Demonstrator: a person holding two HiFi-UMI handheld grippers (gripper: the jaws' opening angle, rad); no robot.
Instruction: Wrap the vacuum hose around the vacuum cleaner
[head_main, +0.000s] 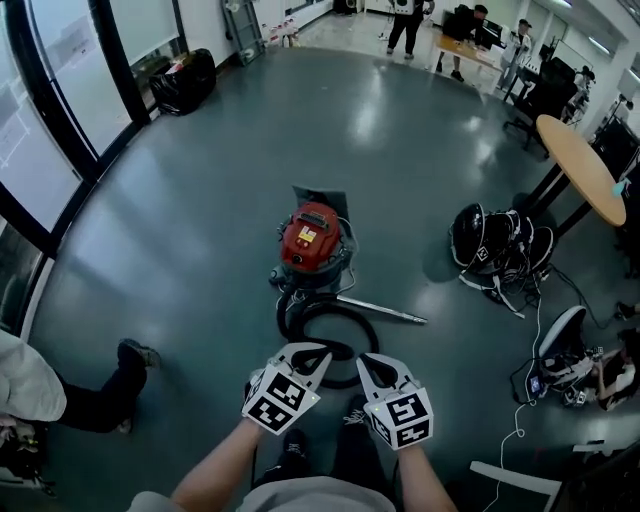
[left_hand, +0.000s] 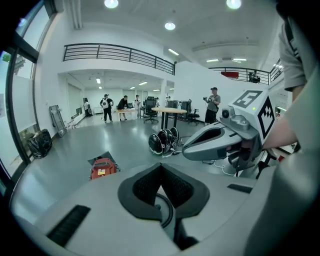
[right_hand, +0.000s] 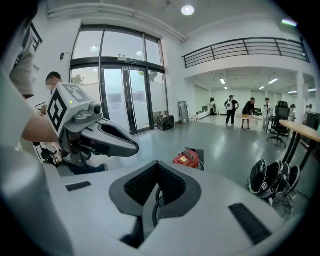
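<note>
Both pressed together and empty, left hand-held gripper (head_main: 305, 352) and right hand-held gripper (head_main: 375, 362) hover side by side; vacuum hose (head_main: 345, 308) coils dead ahead below, vacuum cleaner (head_main: 312, 236) just beyond.

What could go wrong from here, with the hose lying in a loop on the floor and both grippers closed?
1. The black hose loops on the floor close to the person's shoes; a step forward may catch it.
2. The metal wand lies beside the vacuum cleaner; pulling the hose could drag or swing it.
3. The left gripper and right gripper are shut and empty; unless opened first, they would probably only push the hose.
</note>
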